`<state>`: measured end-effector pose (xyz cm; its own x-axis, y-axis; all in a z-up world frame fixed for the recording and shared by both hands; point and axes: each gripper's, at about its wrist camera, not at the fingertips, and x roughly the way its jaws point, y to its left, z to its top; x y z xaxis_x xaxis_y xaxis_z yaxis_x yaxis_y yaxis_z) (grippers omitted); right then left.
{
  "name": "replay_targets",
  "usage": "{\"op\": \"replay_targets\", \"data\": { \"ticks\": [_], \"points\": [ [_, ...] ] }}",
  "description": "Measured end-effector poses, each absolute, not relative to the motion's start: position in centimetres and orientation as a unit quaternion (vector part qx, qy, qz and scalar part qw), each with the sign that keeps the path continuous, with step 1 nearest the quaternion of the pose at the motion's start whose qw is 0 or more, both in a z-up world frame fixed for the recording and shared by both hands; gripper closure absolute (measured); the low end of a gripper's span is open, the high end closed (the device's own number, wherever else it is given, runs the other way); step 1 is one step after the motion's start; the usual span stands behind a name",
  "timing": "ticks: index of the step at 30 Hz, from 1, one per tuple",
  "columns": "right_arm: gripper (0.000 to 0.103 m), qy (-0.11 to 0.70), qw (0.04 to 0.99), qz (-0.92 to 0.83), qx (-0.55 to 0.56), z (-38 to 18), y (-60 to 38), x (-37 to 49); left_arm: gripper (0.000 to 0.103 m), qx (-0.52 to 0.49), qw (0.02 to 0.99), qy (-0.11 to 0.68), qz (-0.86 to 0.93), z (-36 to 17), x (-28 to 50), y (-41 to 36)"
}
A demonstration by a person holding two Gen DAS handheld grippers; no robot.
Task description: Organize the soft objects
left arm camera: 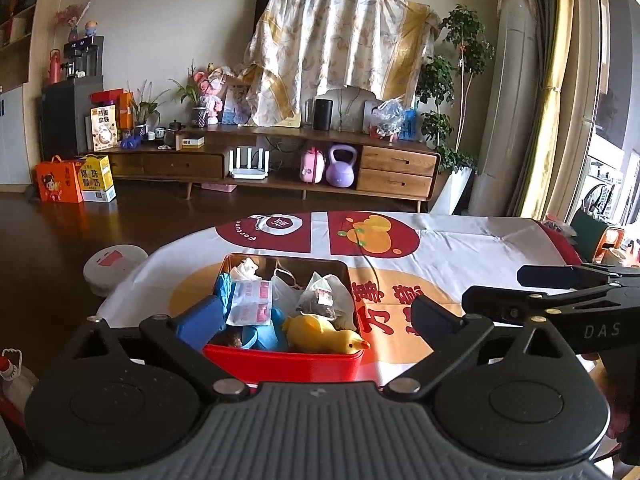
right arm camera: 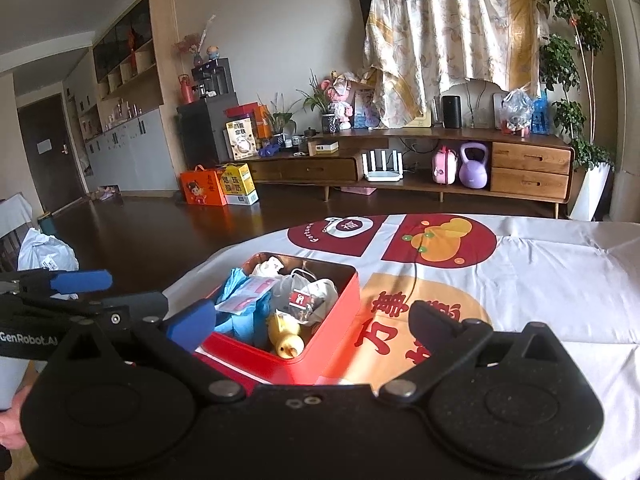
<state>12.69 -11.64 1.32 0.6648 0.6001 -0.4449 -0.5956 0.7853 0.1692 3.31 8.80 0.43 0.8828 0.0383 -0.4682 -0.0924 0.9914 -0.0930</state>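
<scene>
In the left wrist view, my left gripper [left arm camera: 316,314] hung with jaws wide and empty over the red tin [left arm camera: 280,364] on the cloth-covered surface [left arm camera: 480,248]. A yellow rubber duck [left arm camera: 324,336], blue gloves [left arm camera: 224,286] and packets filled it. My right gripper [left arm camera: 532,284] intruded from the right.

In the right wrist view, my right gripper [right arm camera: 312,322] also gaped empty, the tin [right arm camera: 316,356] between its fingers, the left gripper [right arm camera: 80,292] beside it.
</scene>
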Motion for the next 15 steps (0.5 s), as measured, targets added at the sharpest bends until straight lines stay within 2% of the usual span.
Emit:
{"op": "replay_targets", "data": {
  "ticks": [15],
  "points": [
    [0.000,0.245,0.911,0.331,0.005,1.27,-11.52,12.46,0.002,-0.058,0.968,0.241,0.033,0.29,3.38,8.84]
  ]
}}
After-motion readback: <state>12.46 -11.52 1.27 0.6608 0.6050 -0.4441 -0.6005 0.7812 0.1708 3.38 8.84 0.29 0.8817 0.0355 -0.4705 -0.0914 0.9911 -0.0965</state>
